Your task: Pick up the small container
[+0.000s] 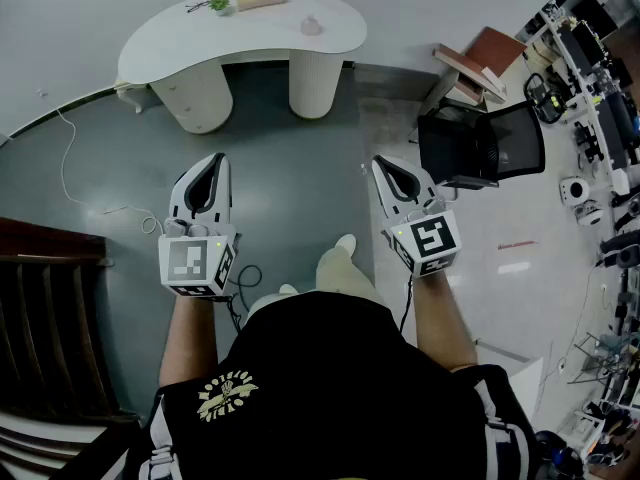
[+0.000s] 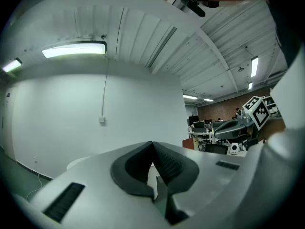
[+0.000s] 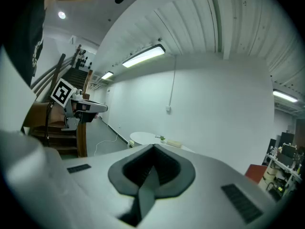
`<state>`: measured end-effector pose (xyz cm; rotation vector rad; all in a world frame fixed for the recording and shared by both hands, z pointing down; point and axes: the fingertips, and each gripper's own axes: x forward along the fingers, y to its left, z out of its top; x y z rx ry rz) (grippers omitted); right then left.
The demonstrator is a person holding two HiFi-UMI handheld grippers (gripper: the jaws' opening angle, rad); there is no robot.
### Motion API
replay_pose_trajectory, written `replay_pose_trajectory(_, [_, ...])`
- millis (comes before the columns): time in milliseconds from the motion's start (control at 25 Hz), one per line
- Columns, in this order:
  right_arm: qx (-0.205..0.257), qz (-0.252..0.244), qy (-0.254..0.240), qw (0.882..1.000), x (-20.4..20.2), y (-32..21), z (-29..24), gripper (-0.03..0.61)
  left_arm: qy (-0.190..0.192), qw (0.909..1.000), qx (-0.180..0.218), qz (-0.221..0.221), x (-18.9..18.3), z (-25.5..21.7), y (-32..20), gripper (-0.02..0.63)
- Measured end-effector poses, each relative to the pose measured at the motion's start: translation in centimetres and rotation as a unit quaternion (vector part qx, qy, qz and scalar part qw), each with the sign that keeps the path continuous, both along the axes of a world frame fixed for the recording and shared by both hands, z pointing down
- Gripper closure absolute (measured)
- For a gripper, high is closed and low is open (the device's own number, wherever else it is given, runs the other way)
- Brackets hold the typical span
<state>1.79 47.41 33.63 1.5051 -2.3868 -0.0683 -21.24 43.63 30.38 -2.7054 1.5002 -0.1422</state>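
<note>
The small container (image 1: 311, 25) is sitting on the white table (image 1: 170, 43), well ahead of both grippers and, by estimate, slightly nearer the right gripper (image 1: 388, 165). Right gripper and left gripper (image 1: 214, 160) are each pressing their jaws together on nothing. Only the head view is showing the container; the right gripper view is catching part of the tabletop but not the container.

left claw (image 1: 211, 166) and right claw (image 1: 387, 169) held out forward side by side, jaws pressed together, nothing between them
</note>
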Motion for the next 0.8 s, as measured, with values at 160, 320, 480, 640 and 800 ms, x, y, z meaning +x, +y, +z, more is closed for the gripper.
replay_pose_trajectory(160, [0.004, -0.011, -0.005, 1.000, -3.0, 1.4, -1.1, 0.549, -0.009, 0.9999, 0.010, 0.009, -1.6, -0.8, 1.5, 0.594])
replay_pose_trajectory(320, [0.013, -0.005, -0.026, 1.000, -2.4, 1.1, -1.0, 0.545, -0.023, 0.9996, 0.018, 0.007, -1.3, -0.2, 1.0, 0.594])
replay_pose_trajectory(480, [-0.006, -0.004, -0.016, 1.000, -2.0, 0.3, -0.7, 0.296, -0.058, 0.9982, 0.014, -0.001, -1.1, 0.3, 0.0, 0.594])
replay_pose_trajectory(640, [-0.008, 0.005, -0.027, 1.000, -0.6, -1.6, 0.2, 0.295, -0.068, 0.9972, 0.029, -0.009, -0.4, 0.3, -2.0, 0.594])
replay_pose_trajectory(800, [-0.018, 0.014, -0.040, 0.999, 1.0, -6.6, 1.6, 0.295, -0.072, 0.9968, 0.035, -0.003, 1.2, 0.1, -6.9, 0.594])
